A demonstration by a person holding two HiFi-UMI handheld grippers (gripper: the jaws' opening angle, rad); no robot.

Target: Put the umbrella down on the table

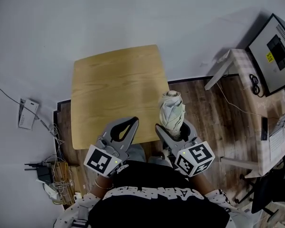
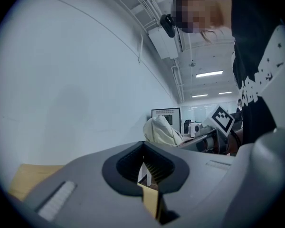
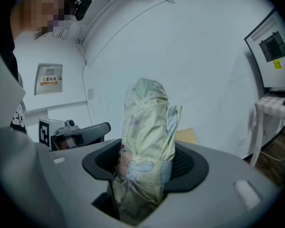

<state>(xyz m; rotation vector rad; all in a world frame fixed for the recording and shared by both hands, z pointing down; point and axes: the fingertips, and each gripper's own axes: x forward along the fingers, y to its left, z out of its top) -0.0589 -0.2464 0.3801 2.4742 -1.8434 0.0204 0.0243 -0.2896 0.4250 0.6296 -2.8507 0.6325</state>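
- Right claw [image 3: 145, 170] clamped round the lower part of the folded, pale umbrella [image 3: 147, 122]; the umbrella stands upright out of it
- Umbrella held in the air just off the near right corner of the wooden worktop [image 1: 116, 87]; it is not lying on it
- Left claw [image 2: 149, 177] closed on nothing, over the worktop's near edge

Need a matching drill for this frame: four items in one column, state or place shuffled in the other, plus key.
Column 1
1. left gripper
2. right gripper
3. umbrella
4. table

Column 2
A. folded, standing upright
B. light wood, ahead of both grippers
C. shut, holding nothing
D. shut on the umbrella

Pairs: 1-C, 2-D, 3-A, 4-B
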